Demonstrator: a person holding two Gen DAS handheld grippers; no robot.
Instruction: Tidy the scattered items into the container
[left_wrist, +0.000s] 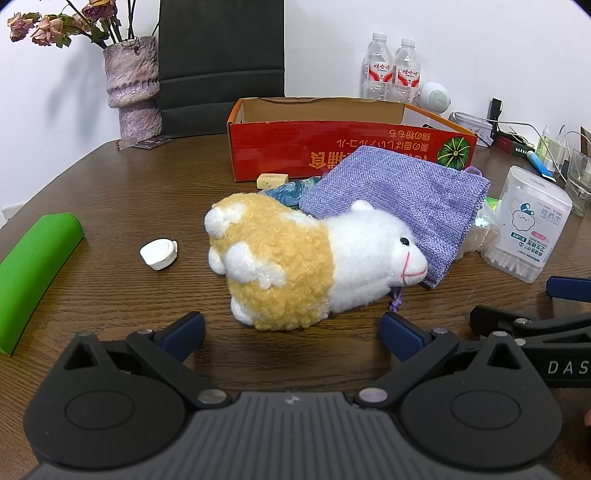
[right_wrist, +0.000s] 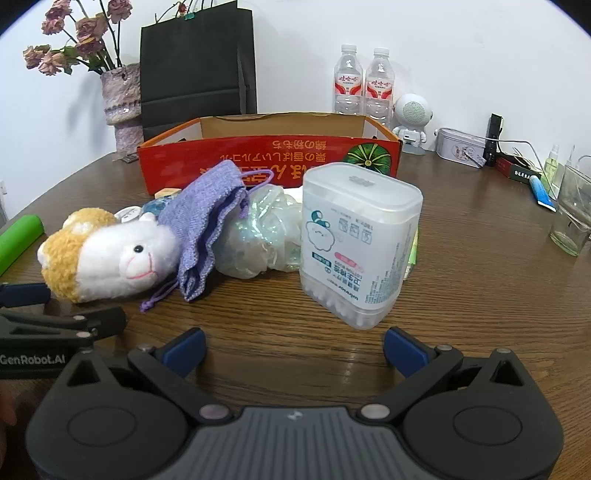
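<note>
Plush sheep (left_wrist: 295, 258) on table, just ahead of wide-open left gripper (left_wrist: 293, 334)

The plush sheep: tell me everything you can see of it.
The plush sheep is a soft toy with a curly yellow-tan fleece body, white fluffy head, feet and tail, a black bead eye and a pink stitched mouth. It lies on its side on the wooden table, its head resting against the purple woven pouch. Nothing grips it.

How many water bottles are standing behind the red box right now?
2: both water bottles stand side by side against the wall behind the red box, left one, right one. More may hide behind it.
</note>
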